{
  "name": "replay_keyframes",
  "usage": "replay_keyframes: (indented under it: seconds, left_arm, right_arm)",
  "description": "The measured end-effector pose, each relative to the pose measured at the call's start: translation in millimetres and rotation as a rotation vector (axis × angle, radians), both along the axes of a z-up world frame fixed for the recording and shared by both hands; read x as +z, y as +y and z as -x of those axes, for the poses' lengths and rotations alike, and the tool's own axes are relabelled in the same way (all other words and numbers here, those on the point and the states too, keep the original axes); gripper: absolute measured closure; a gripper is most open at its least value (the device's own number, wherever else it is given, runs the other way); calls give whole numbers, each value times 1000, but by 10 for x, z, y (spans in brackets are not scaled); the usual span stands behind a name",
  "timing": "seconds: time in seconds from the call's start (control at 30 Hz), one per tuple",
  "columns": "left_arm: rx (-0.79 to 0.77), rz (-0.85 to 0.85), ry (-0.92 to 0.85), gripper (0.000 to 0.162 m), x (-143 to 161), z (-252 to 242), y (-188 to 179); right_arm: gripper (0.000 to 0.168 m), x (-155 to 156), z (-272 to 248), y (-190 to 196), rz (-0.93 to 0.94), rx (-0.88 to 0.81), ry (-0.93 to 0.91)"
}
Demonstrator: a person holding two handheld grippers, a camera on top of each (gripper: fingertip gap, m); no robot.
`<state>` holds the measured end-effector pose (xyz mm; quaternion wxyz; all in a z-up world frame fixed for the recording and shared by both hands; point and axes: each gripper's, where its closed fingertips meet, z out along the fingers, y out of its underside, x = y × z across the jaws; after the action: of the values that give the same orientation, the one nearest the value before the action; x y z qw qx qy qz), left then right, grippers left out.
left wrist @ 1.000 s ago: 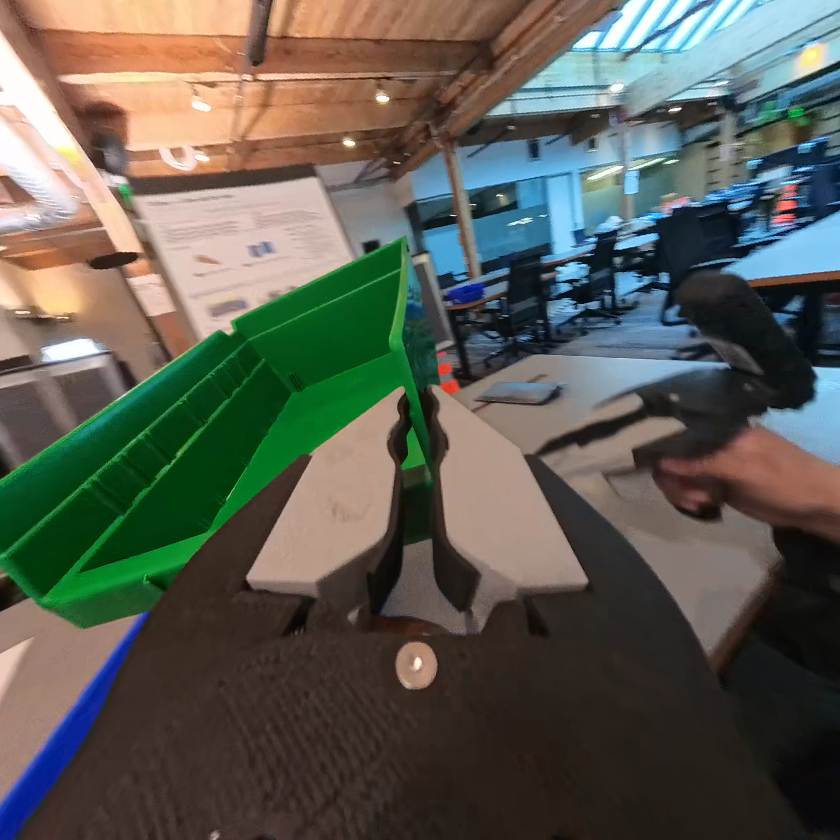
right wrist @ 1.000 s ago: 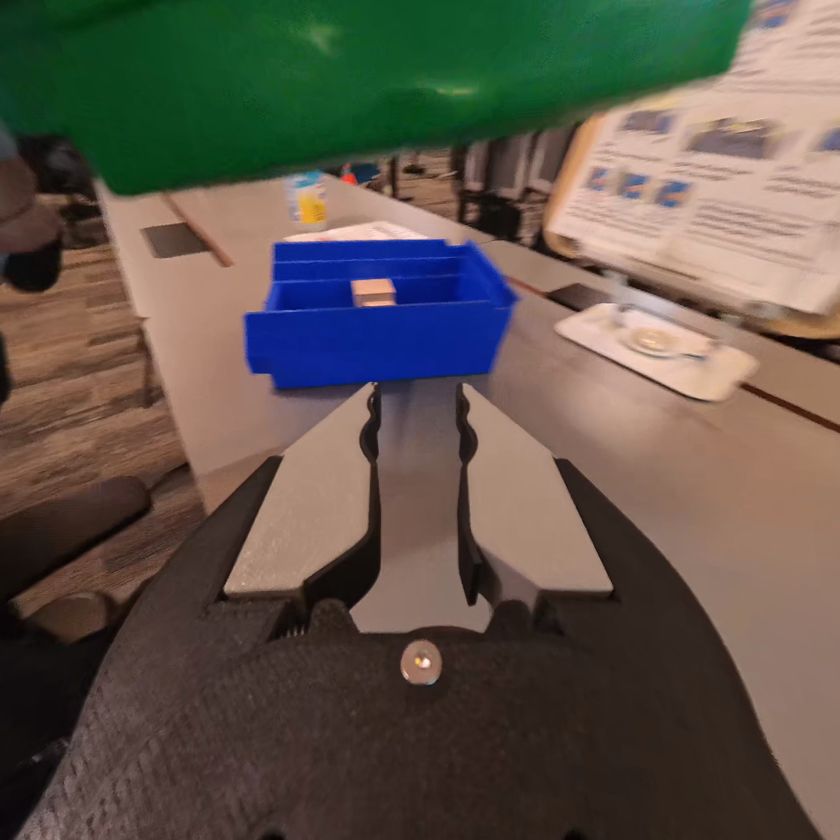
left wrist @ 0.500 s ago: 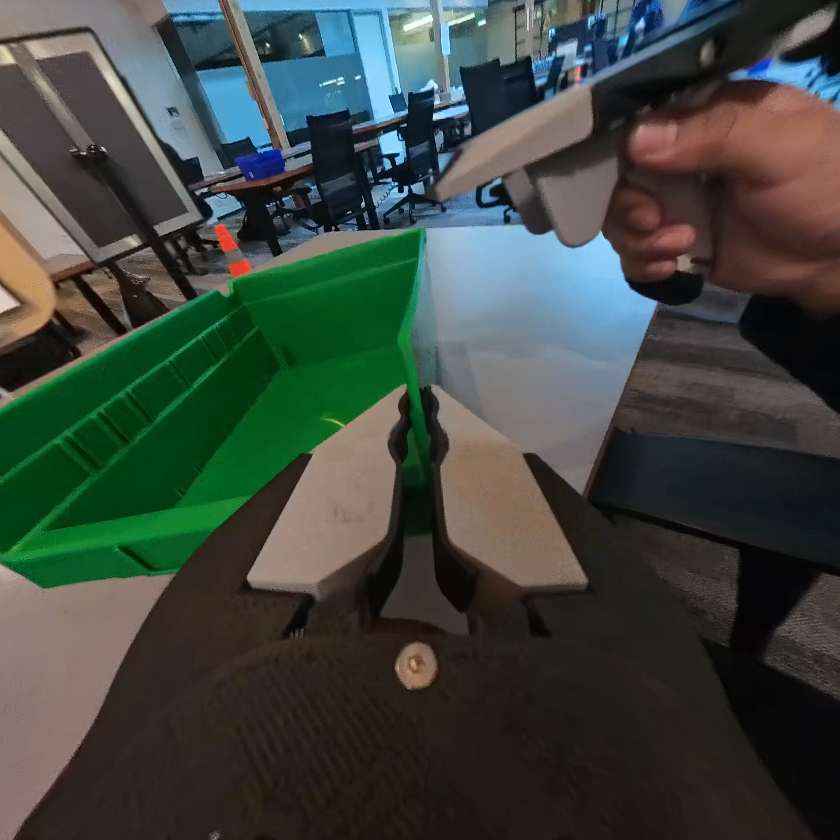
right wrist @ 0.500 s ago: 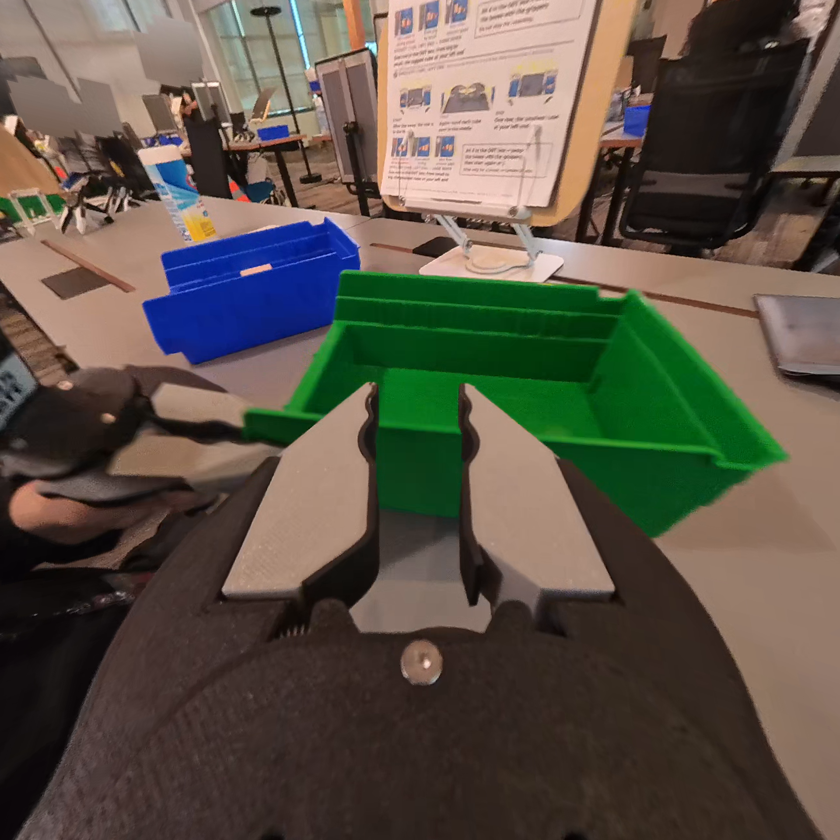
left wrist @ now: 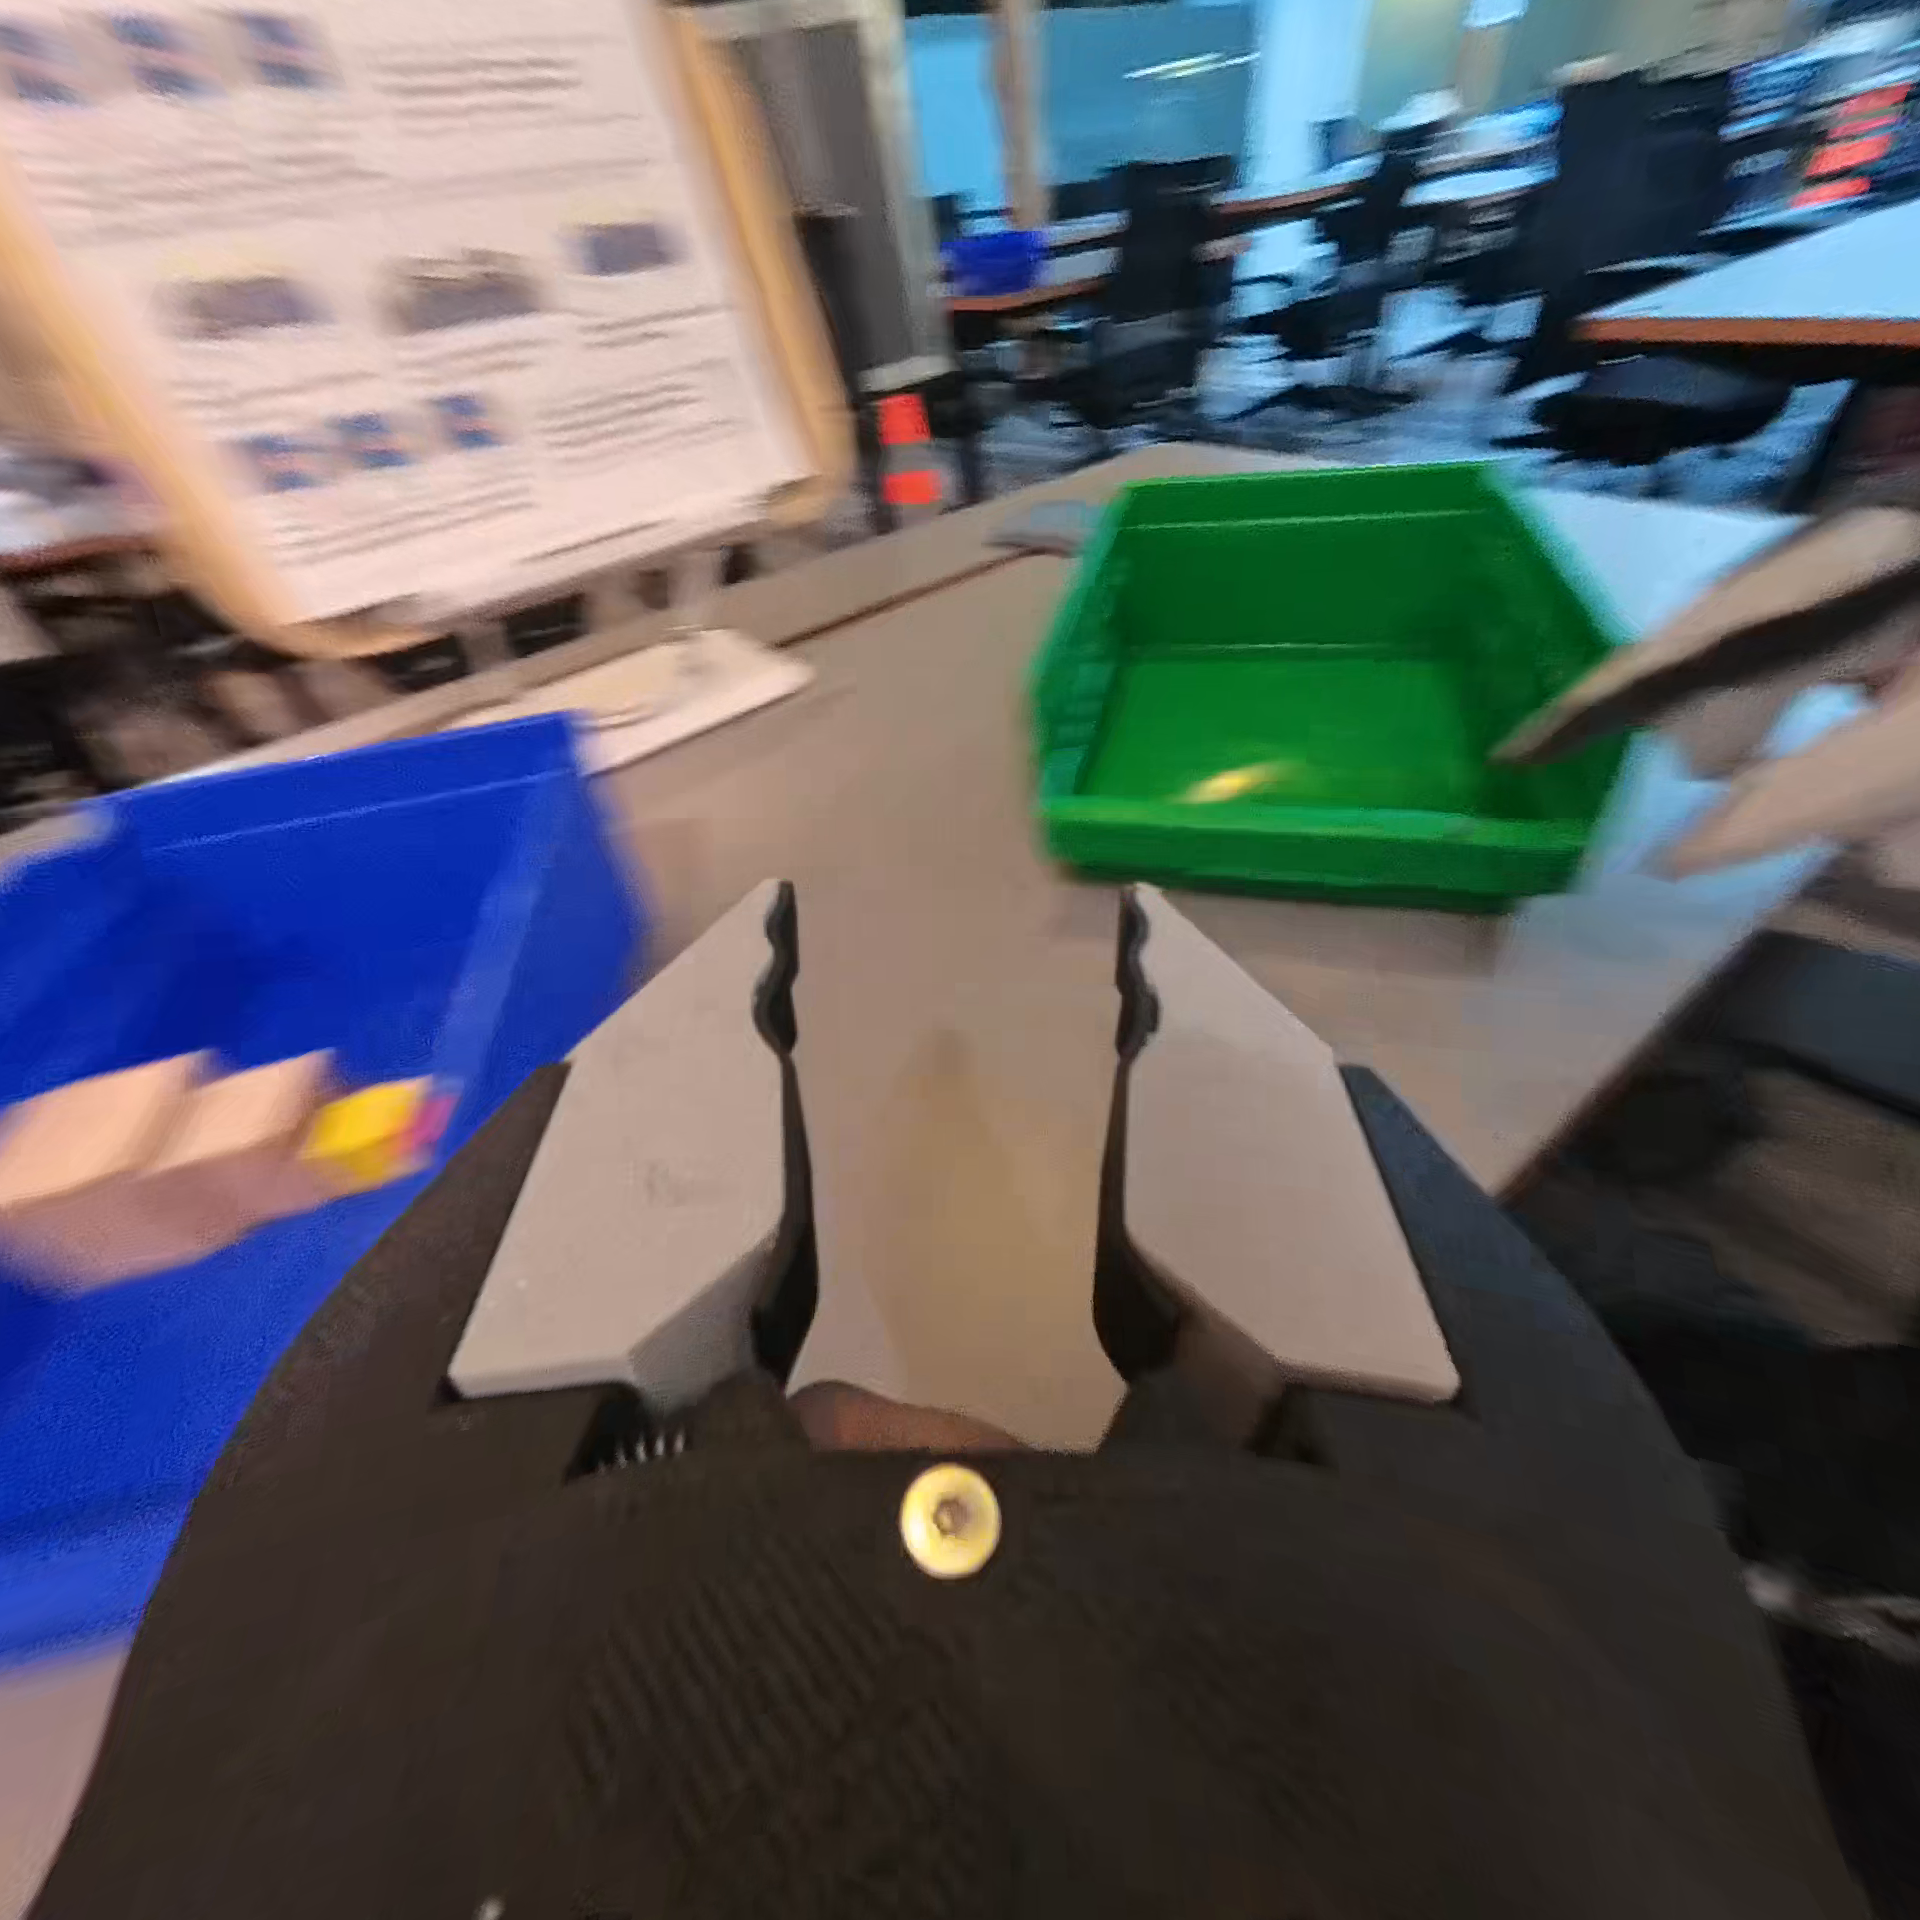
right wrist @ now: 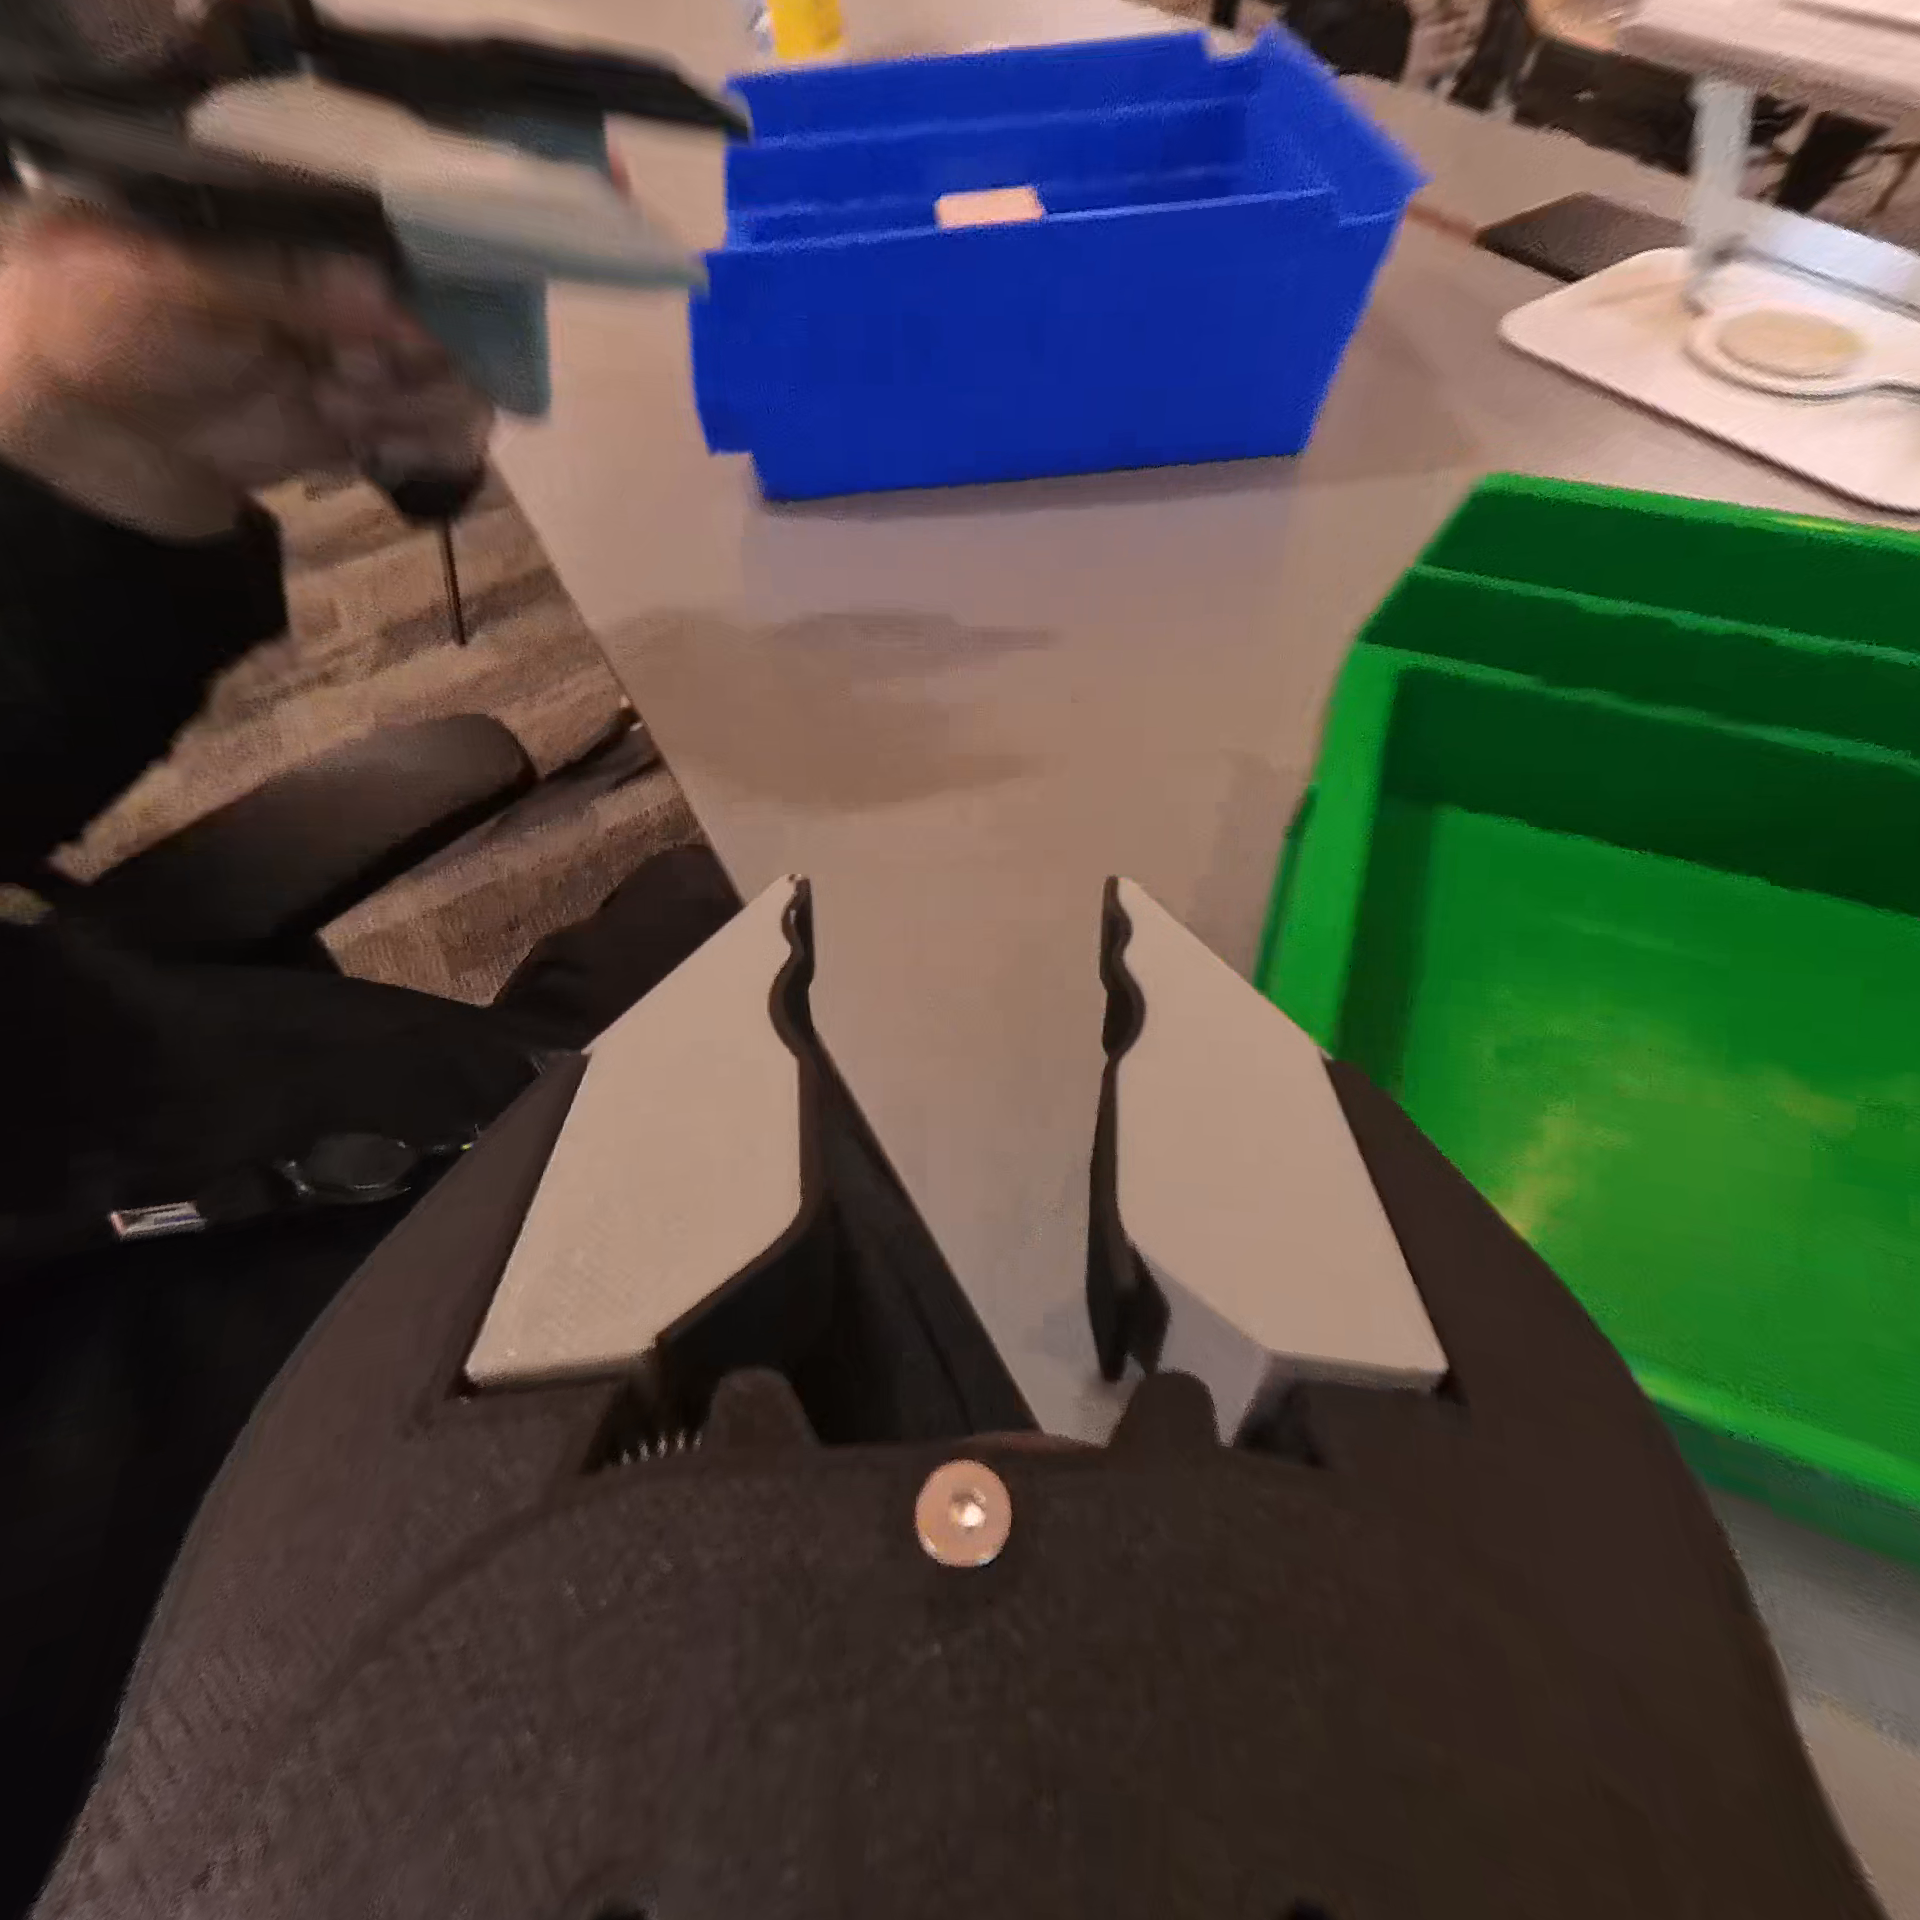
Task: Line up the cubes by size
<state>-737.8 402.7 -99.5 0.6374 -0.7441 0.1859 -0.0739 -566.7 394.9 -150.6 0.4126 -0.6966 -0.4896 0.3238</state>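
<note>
Grey tabletop in an open office carries two bins, one blue and one green. Left tool hovers over it with its jaws spread and nothing between them; half a second ago they were pinched on the green bin's wall, so that grip has been let go. Right tool is likewise spread wide and empty, as it was before, though its gap looks wider now.

Blue bin sits just to the left of the left tool, and inside it lie the cubes: two pale wooden ones and a small yellow one beside them, with a sliver of pink at its edge; blur hides any more. From the right wrist view only one pale cube shows above the blue bin's divider.

Green bin, earlier lifted and tilted, now rests flat on the tabletop, apart from the blue one, with no cubes in it. A board with printed sheets stands behind on a white base.
</note>
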Motion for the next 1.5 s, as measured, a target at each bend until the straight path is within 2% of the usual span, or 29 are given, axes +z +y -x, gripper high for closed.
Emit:
replay_keyframes:
  seconds: [0.1,0.17,0.23,0.33,0.4,0.47,0.57,0.6,0.63,0.7,0.83,1.03,1.13,1.23,1.37,1.43,1.5]
  left_arm:
    - [226,24,64,101,-58,1049,-212]
    - [296,74,56,101,-198,1501,-339]
    - [318,119,49,102,-353,1773,-383]
    - [371,163,112,107,-531,2059,-294]
    - [369,187,148,123,-619,2098,-167]
    - [300,233,166,131,-728,1945,-41]
    - [197,278,218,146,-881,1581,100]
    - [194,284,244,159,-920,1481,141]
    - [202,275,265,162,-936,1391,184]
    - [115,292,250,162,-1015,1041,220]
    - [10,258,208,162,-986,399,356]
    - [-2,205,315,162,-964,-83,646]
    - [24,190,321,149,-931,-51,669]
    - [77,145,311,119,-814,100,533]
    - [84,104,268,84,-646,114,398]
    - [77,123,197,78,-610,-29,502]
    - [98,117,152,77,-614,-179,664]
  right_arm:
    - [121,-108,382,-134,-36,43,-56]
    - [127,-205,607,-110,-52,36,-131]
    - [136,-264,814,-25,-89,20,-194]
    - [157,-386,985,218,-165,-37,-321]
    - [168,-554,936,316,-166,-51,-436]
    - [168,-697,739,389,-141,-76,-510]
    - [168,-802,180,512,-90,-150,-566]
    - [168,-818,-35,545,-72,-181,-575]
    - [168,-836,-203,518,-35,-185,-568]
    - [168,-885,-611,554,-22,-238,-619]
    - [168,-874,-1239,661,10,-340,-625]
    - [168,-833,-2071,1166,-12,-532,-632]
    - [168,-865,-2308,1321,-5,-593,-633]
    - [158,-710,-2154,1231,-44,-555,-517]
    - [100,-187,-1495,1070,-194,-464,-209]
    - [86,-43,-1140,1011,-186,-436,-86]
    - [84,-17,-898,1090,-181,-469,-28]
